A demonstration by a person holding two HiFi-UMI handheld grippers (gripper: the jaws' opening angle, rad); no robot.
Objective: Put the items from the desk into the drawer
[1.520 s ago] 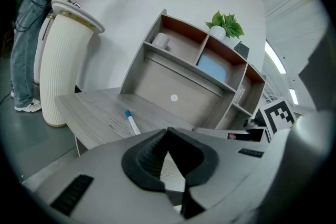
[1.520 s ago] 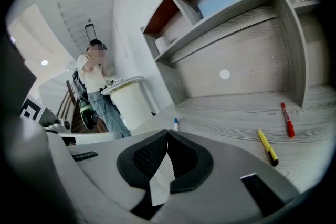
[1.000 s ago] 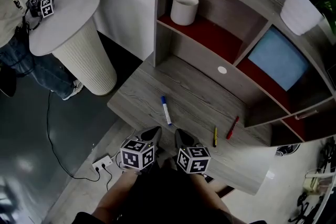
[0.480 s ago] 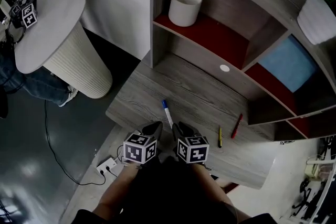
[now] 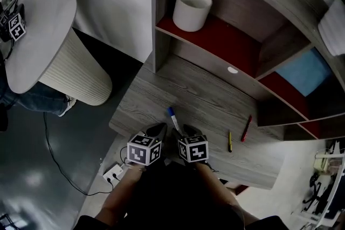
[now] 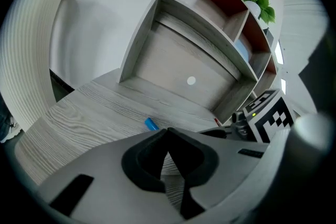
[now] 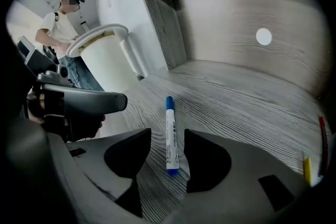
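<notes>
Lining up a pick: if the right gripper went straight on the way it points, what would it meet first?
Probably the blue marker, lying on the desk in line with the right gripper; its jaws have just been opening, the marker between them, ungripped.

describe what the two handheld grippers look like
Both the left gripper and right gripper have grey moulded bodies with black, scooped pads inside tapered jaws. Each carries a white cube printed with black square markers. The right gripper's jaws have just been opening, with a blue-capped pen lying between them.
</notes>
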